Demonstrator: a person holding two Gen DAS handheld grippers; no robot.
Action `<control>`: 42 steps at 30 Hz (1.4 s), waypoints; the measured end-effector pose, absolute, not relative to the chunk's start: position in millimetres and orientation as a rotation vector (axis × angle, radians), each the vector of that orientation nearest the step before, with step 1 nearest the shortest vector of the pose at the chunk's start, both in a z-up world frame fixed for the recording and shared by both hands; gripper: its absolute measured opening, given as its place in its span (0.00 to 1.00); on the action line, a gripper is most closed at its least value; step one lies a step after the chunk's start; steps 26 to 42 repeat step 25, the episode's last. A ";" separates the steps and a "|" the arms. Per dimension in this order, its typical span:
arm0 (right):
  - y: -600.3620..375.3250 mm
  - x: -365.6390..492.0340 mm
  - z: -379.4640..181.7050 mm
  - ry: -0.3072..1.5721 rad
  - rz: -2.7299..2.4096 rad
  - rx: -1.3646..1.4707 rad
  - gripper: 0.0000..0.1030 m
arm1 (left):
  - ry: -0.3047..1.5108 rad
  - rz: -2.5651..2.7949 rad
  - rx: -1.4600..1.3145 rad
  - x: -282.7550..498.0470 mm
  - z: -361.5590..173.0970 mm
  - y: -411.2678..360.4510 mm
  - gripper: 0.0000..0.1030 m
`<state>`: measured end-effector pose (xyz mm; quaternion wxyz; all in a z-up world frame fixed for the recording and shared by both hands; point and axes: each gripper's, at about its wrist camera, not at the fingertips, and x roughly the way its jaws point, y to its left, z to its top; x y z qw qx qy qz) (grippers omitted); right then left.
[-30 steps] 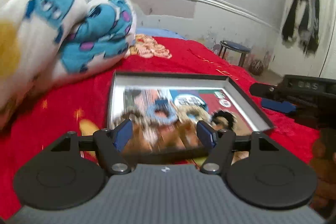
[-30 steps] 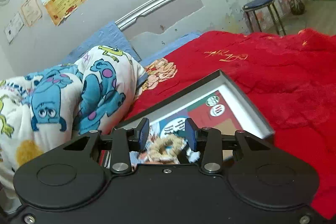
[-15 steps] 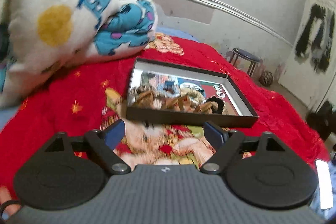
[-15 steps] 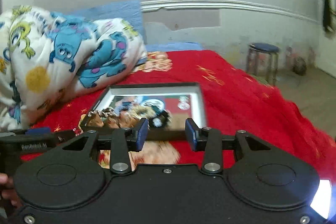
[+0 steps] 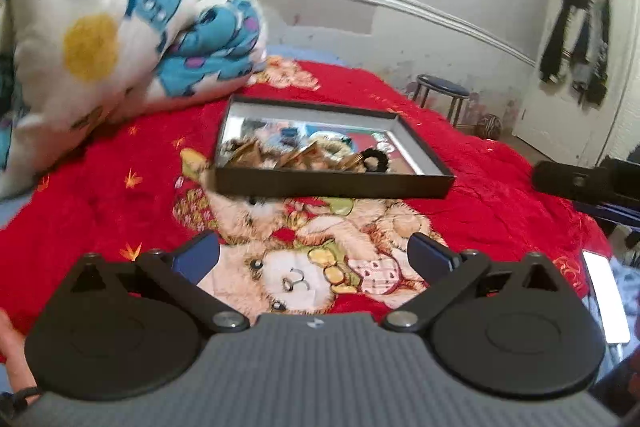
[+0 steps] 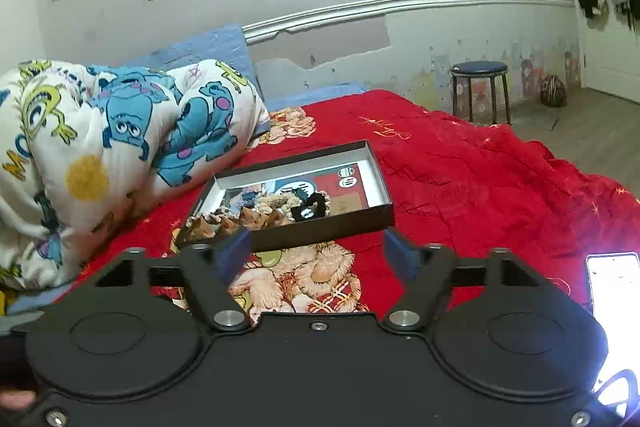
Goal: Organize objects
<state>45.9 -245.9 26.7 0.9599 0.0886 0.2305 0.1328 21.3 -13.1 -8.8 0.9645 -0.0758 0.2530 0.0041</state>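
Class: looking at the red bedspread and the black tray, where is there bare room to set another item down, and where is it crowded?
Free: the red bedspread right of the black tray; the tray's right end. Crowded: its left end with hair ties; the rolled blanket beyond.

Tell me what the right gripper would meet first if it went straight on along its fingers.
Probably the red blanket, at the bear print just short of the black tray. The right gripper points slightly down, jaws opening and empty; depth is uncertain.
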 end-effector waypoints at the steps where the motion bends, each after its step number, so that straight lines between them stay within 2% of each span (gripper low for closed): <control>1: -242.6 48.2 24.5 0.472 0.264 0.176 0.88 | 0.488 0.011 -0.131 20.6 -7.0 -16.5 1.00; 3: -237.3 50.2 21.0 0.483 0.244 0.152 0.97 | 0.433 0.035 -0.084 17.6 -5.9 -23.9 1.00; 5: -231.5 51.9 17.4 0.477 0.227 0.123 1.00 | 0.416 0.050 -0.051 18.7 -7.8 -29.4 1.00; 12: -218.5 84.8 -3.9 0.539 0.214 0.080 1.00 | 0.485 0.066 0.008 39.1 -20.1 -37.2 1.00; 18: -224.1 101.7 -17.5 0.572 0.136 0.073 1.00 | 0.464 0.173 0.004 40.0 -23.7 -35.2 1.00; 25: -242.3 113.2 -25.4 0.595 0.054 0.134 1.00 | 0.576 0.199 -0.028 54.1 -35.2 -27.2 1.00; 42: -242.3 113.2 -25.4 0.595 0.054 0.134 1.00 | 0.576 0.199 -0.028 54.1 -35.2 -27.2 1.00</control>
